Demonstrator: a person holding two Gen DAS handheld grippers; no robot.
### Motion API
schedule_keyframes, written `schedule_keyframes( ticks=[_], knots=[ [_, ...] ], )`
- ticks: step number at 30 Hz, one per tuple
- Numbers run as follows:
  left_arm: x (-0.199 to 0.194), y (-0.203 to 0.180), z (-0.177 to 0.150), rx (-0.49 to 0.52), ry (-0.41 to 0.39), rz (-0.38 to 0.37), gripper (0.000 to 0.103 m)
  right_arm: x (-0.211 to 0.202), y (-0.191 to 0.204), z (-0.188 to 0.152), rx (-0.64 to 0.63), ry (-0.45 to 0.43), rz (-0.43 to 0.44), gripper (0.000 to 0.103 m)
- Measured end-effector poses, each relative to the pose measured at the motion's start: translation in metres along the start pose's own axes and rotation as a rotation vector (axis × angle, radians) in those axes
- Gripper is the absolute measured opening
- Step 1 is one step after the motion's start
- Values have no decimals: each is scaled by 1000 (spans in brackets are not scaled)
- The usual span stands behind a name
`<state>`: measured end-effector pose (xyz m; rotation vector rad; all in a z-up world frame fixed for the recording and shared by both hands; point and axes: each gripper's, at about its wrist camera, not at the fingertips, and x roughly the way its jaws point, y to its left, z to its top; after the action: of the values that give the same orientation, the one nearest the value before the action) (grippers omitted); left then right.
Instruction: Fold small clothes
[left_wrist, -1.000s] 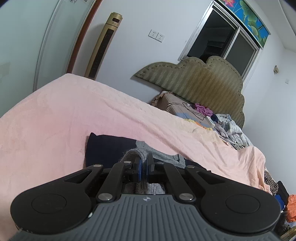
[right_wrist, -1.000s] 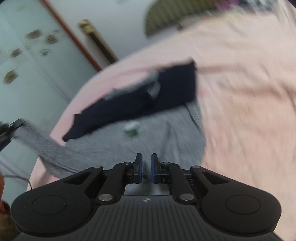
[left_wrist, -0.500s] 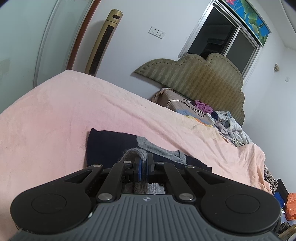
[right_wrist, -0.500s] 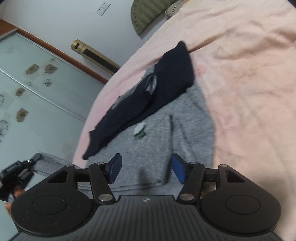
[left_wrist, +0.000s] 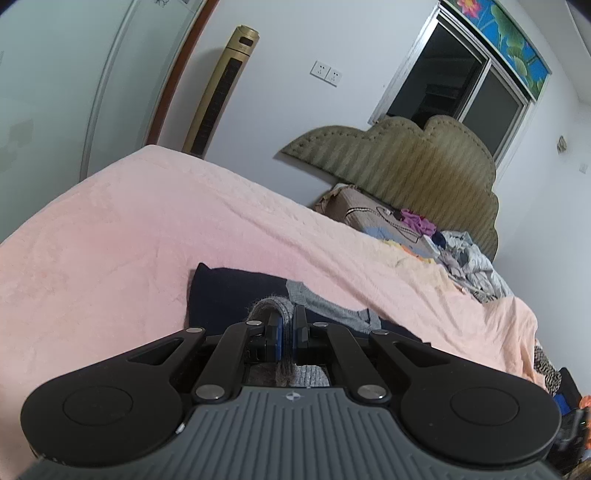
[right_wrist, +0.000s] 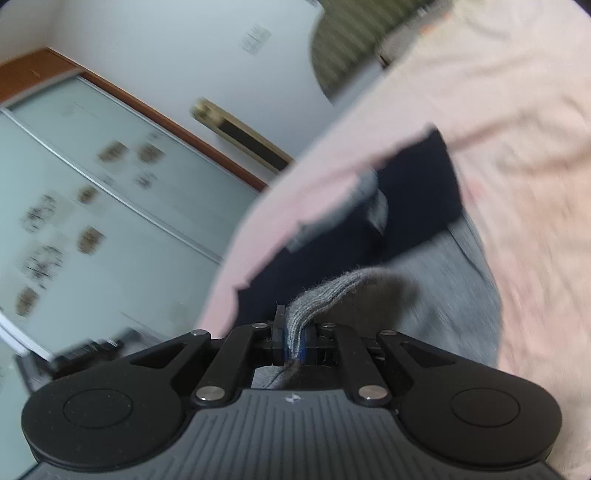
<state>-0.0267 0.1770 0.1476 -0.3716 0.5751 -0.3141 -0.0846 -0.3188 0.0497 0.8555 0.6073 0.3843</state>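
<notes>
Grippers first. Left gripper (left_wrist: 287, 325) has its jaws pinched tight on a ribbed grey knit edge that loops up over the blue pads and hangs down between the arms. Right gripper (right_wrist: 291, 338) likewise clamps a ribbed grey edge, with the fabric fanning out ahead of it in a raised fold. Both pieces look to belong to one grey sweater (right_wrist: 454, 280), so each hand likely has a corner or hem of the same garment.

Step in hand, as I read it: lifting a held edge to carry it over the body of the sweater. To do it well — keep both hands level with each other so the edge stays straight, pull gently apart to take out slack, and lay the fold down squarely rather than dropping it. Knit this soft will sag and stretch between the two grips; a slow, even carry should keep it from bunching.

Sweater itself: mid-grey, fuzzy, ribbed at the held edges, the rest spread flat on the pink bedspread (left_wrist: 122, 236). A dark navy garment (left_wrist: 229, 295) lies just beyond it, touching or overlapping its far side, with a grey patch showing on it. Right view is blurred, so finer detail is lost.

Further out: padded headboard (left_wrist: 413, 162), a heap of loose clothes (left_wrist: 461, 258) by the pillows, a tall gold tower fan (left_wrist: 221, 92) against the wall.
</notes>
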Motion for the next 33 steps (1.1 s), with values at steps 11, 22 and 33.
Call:
schedule_keyframes(
  ticks=[11, 22, 33],
  knots=[
    [26, -10, 27, 2, -3, 22, 4, 1, 23, 48, -20, -167, 23, 6],
    [95, -8, 50, 7, 57, 123, 4, 36, 4, 78, 29, -229, -28, 6],
    [170, -9, 50, 66, 148, 228, 4, 81, -30, 100, 97, -210, -104, 6]
  ],
)
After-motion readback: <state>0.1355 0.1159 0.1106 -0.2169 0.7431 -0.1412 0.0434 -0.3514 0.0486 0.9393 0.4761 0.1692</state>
